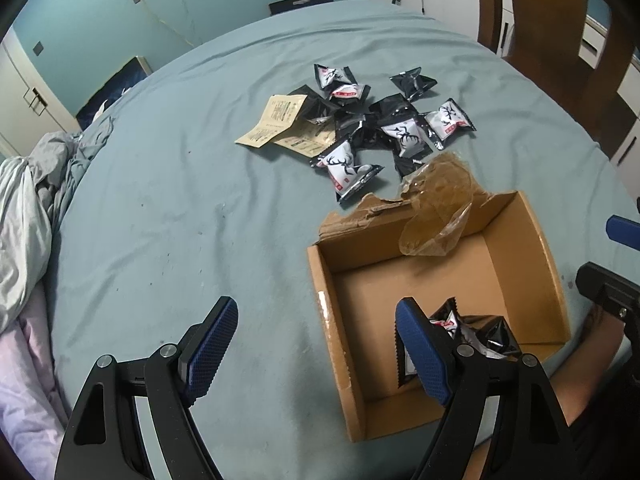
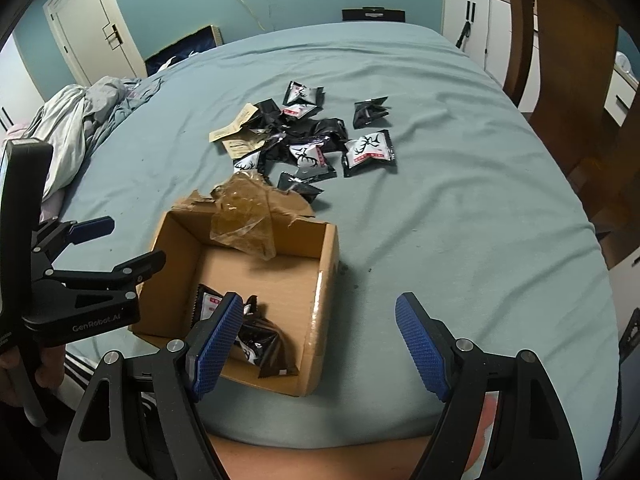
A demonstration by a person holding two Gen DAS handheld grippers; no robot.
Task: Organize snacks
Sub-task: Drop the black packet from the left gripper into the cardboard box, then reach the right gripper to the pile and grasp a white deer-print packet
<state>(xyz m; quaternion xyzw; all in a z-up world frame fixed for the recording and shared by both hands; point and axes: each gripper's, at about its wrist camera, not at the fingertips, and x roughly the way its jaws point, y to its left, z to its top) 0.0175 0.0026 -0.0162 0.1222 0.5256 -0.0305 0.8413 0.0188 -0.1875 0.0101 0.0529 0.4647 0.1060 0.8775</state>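
Two packets (image 2: 248,332) sit low in the cardboard box (image 2: 326,280) on the bed (image 2: 460,220). Right claw (image 2: 320,340) gapes wide above the box's near corner, gripping nothing; left claw (image 1: 316,344) spreads wide too, empty. Looks like drop-off's done, so next comes reaching for the loose pile (image 2: 308,140) beyond the box. Only the right view shows the left claw's handle in a hand.

Black-and-white snack packets (image 1: 394,128) bear antler prints, at twelve o'clock from the plain brown cardboard box (image 1: 336,300) on a teal bedsheet (image 1: 180,208); the gripper pads (image 2: 218,340) are blue, cross-hatched.
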